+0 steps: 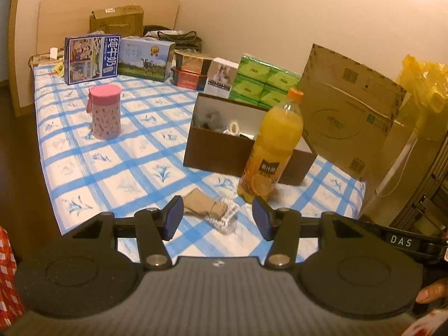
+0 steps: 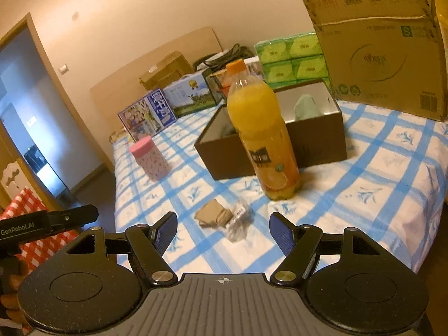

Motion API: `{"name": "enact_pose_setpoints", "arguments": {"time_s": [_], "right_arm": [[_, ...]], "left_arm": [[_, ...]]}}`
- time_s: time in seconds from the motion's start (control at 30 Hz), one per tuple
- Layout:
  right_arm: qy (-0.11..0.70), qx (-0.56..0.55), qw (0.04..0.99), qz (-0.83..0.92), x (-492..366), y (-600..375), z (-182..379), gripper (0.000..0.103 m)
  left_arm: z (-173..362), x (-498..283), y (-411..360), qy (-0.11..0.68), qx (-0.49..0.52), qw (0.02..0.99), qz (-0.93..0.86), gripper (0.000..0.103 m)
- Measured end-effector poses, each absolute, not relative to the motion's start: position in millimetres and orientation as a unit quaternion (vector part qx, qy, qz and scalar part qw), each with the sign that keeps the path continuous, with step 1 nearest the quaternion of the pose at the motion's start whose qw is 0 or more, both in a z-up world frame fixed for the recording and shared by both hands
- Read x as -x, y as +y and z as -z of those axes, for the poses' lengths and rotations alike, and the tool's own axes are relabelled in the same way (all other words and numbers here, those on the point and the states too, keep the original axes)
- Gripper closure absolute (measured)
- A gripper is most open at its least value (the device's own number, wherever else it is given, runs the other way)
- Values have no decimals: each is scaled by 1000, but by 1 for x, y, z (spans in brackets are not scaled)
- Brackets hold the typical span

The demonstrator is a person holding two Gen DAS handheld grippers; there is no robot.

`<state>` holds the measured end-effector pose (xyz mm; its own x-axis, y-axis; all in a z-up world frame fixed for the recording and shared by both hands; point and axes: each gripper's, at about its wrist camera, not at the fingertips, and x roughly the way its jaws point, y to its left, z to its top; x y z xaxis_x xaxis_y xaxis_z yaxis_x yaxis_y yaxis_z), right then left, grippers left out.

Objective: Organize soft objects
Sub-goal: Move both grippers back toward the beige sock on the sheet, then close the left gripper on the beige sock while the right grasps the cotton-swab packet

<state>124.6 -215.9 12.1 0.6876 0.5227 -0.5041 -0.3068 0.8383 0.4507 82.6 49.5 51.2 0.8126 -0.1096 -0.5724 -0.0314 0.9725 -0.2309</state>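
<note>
A tan folded cloth [image 1: 200, 203] half out of a clear plastic wrapper [image 1: 225, 215] lies on the blue-checked bed sheet [image 1: 112, 168], near the front edge. My left gripper [image 1: 217, 218] hovers just short of it, open, with nothing between the blue pads. In the right wrist view the same tan cloth [image 2: 214, 216] and wrapper [image 2: 238, 221] lie ahead of my right gripper [image 2: 223, 233], which is open and empty too. Behind stands an open brown box [image 1: 224, 151] holding a grey soft item [image 1: 210, 119]; the box [image 2: 313, 137] shows a pale green cloth [image 2: 306, 106].
An orange juice bottle [image 1: 273, 145] stands in front of the box, close to the cloth. A pink canister [image 1: 105, 112] stands to the left. Milk cartons [image 1: 91, 57], green tissue packs [image 1: 261, 81] and a large cardboard box [image 1: 350, 123] line the back. The left gripper's body [image 2: 47, 221] shows at left.
</note>
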Motion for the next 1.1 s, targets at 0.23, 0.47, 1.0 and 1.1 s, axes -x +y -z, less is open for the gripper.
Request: {"name": "enact_pose_setpoints", "arguments": {"time_s": [0.23,0.47,1.0,1.1], "right_arm": [[339,-160,901,-217,-116,-209,4,30],[359,-144,900,-203,-115,-193,24,30],[368,-227,877,-211,-136,-196,68,23],[388,-189,878,-208,-142,-188,77,23]], "left_arm": [[-29,-76,44,306,95,947,-2,52],[-5,-76,45,318,82,944,-19,52],[43,-101,53,354,107,929,-20,52],[54,-109,51,367,96,925,-25,52]]}}
